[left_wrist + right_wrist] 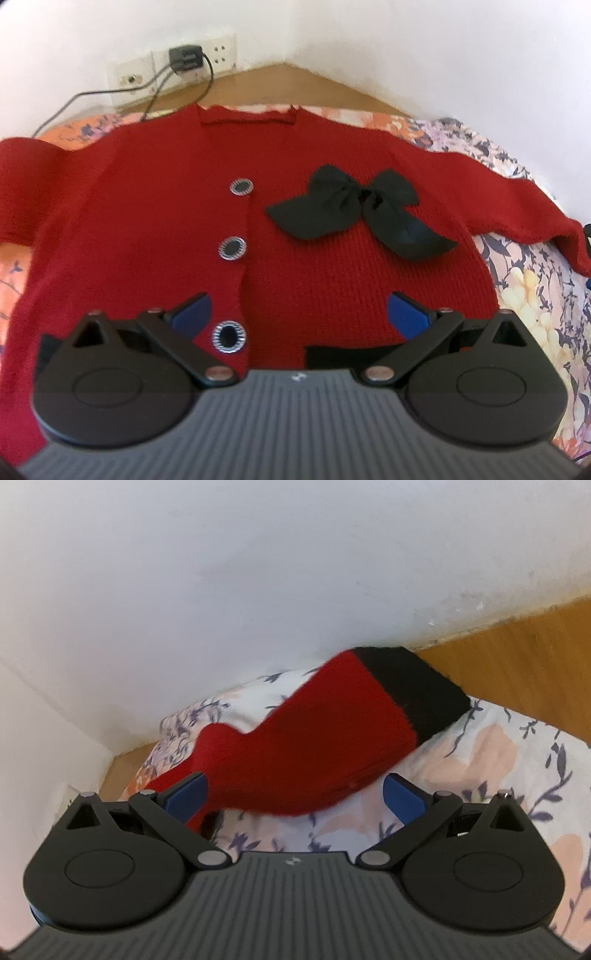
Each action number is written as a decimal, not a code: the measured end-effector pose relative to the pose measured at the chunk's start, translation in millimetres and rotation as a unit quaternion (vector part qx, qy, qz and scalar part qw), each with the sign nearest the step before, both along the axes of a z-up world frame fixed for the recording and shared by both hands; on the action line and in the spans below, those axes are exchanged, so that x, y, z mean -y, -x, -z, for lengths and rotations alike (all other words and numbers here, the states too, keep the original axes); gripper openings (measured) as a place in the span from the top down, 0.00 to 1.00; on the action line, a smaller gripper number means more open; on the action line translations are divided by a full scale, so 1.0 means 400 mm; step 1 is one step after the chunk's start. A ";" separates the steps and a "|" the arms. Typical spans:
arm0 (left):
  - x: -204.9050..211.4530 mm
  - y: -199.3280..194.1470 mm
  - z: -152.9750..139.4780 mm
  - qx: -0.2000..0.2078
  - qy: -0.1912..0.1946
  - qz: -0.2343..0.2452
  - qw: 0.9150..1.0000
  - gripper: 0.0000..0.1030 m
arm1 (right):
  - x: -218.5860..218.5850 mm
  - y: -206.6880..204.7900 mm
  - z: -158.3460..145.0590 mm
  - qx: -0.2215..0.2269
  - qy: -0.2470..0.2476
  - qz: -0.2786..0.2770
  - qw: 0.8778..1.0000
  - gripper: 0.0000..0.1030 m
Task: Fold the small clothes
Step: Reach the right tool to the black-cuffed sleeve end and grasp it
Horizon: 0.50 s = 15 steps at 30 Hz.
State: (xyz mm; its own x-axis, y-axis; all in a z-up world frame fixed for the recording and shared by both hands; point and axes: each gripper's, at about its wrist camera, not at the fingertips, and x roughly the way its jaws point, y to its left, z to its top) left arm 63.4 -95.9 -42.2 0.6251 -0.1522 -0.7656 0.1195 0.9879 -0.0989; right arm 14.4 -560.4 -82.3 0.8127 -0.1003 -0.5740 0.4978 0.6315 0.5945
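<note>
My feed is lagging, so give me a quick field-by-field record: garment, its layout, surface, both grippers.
garment: red cardigan with black bow and three round buttons
layout: spread front-up, buttoned, sleeves out to the sides
sleeve: red with black cuff, lying on the cover
surface: floral bed cover
left gripper: open, above the cardigan's lower front
right gripper: open, by the sleeve
fold: not yet begun

White wall (332, 33) meeting in a corner above wooden ledge (280, 83). Socket plate (173, 62) left of corner, black adapter (184, 59) plugged in, cables (74, 101) trailing. Floral bedsheet (480, 760) below ledge.
</note>
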 end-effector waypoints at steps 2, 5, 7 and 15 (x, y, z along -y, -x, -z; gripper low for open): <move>0.008 -0.009 0.015 -0.009 -0.001 0.000 1.000 0.00 | 0.014 -0.005 0.006 0.011 -0.004 -0.001 1.000 0.00; 0.018 -0.020 0.036 -0.018 -0.007 -0.001 1.000 0.00 | 0.029 -0.023 0.017 0.014 -0.007 -0.001 1.000 0.00; 0.026 -0.024 0.046 -0.019 -0.018 -0.001 1.000 0.00 | 0.037 -0.030 0.022 0.019 -0.012 0.003 1.000 0.00; 0.048 -0.022 0.078 -0.010 -0.062 0.005 0.998 0.00 | 0.035 -0.067 0.035 0.025 0.020 0.001 0.999 0.00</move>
State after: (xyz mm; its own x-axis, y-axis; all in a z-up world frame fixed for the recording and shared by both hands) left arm 72.3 -115.2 -73.5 0.6081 -0.0623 -0.7914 0.1289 0.9914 0.0209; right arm 41.4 -574.6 -96.3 0.8400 -0.1235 -0.5283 0.4692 0.6542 0.5931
